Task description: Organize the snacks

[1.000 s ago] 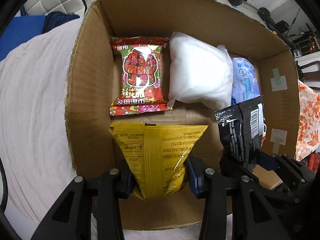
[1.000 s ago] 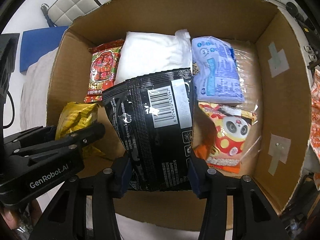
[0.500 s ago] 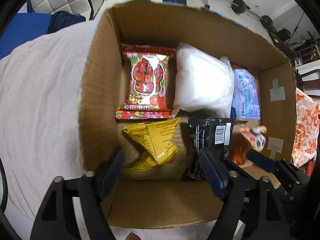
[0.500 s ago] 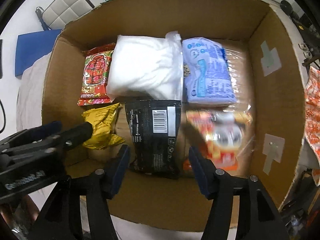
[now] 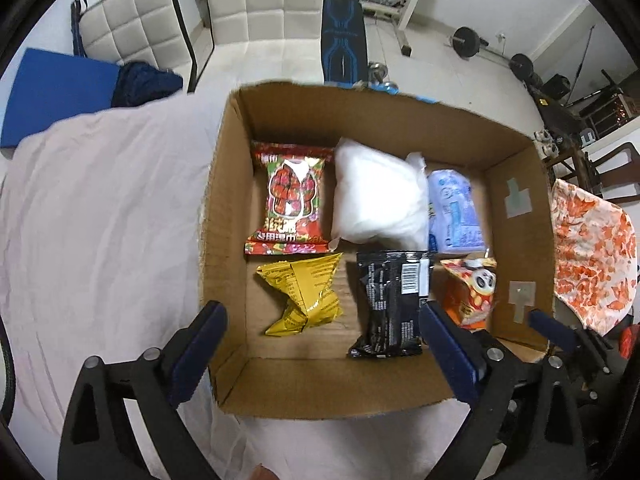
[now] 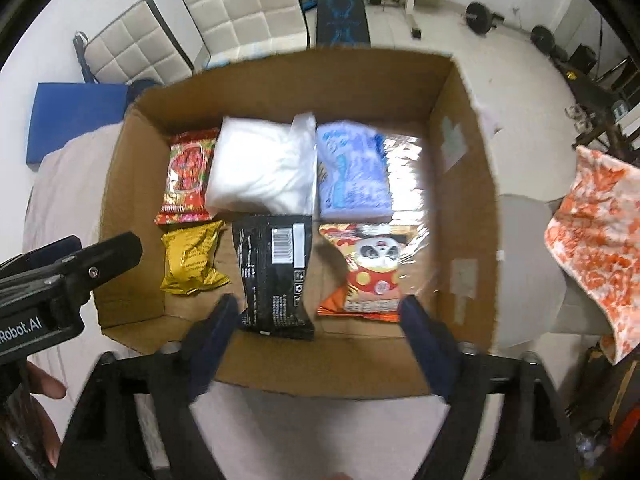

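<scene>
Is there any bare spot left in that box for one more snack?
Bare cardboard shows along the near wall of the box, in front of the yellow packet and black packet, and in the gap between them. The far row, red packet to white bag to blue pack, is crowded.

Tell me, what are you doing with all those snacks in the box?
A person holds two tongs over a cardboard box and is sorting snacks into it. Six packets lie in two rows, including the yellow packet and the black packet. Both the left tongs and the right tongs are open and hold nothing.
</scene>
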